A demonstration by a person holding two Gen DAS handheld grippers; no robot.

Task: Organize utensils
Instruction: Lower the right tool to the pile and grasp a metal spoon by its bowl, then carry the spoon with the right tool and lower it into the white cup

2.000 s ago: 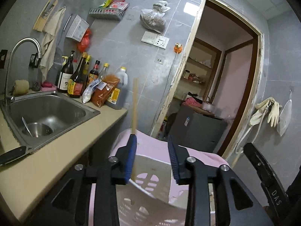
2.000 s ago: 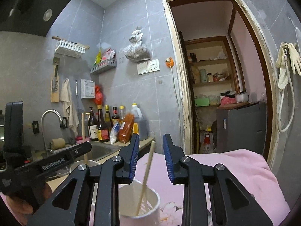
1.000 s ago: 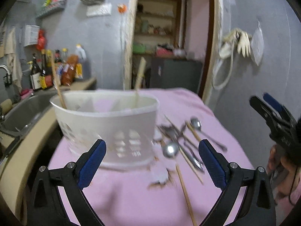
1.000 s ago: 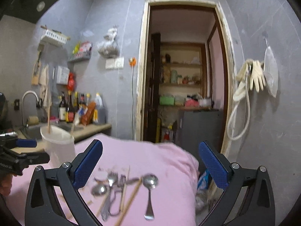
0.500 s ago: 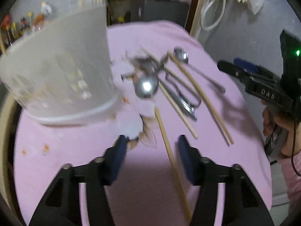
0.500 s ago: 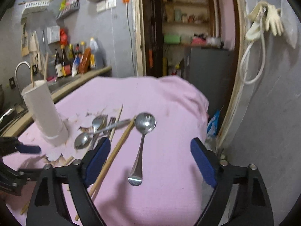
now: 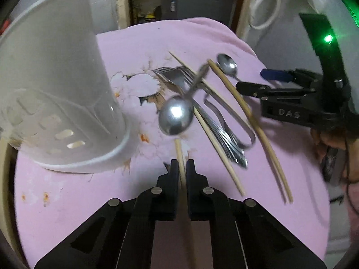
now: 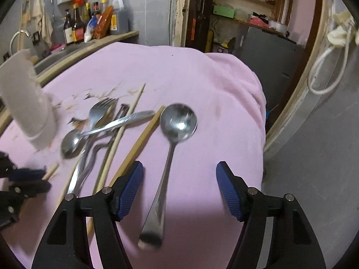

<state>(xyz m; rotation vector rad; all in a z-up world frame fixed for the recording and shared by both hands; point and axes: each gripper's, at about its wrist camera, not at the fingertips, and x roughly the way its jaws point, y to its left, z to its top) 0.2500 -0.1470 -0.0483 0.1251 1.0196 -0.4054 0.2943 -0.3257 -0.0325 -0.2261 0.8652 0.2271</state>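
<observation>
My left gripper [image 7: 182, 168] is clamped on one chopstick [image 7: 179, 154] beside the white holder [image 7: 56, 89]; my right gripper [image 8: 179, 190], jaws apart and just closing, straddles a spoon [image 8: 170, 157]. Most utensils are, I judge, not yet sorted.

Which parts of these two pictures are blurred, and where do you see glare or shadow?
Left wrist view: the white holder and the spoon beside it are smeared; a green light flares at top right. Right wrist view: the big spoon has soft edges and glare in its bowl; a dark shadow covers the pink cloth between the right gripper fingers.
</observation>
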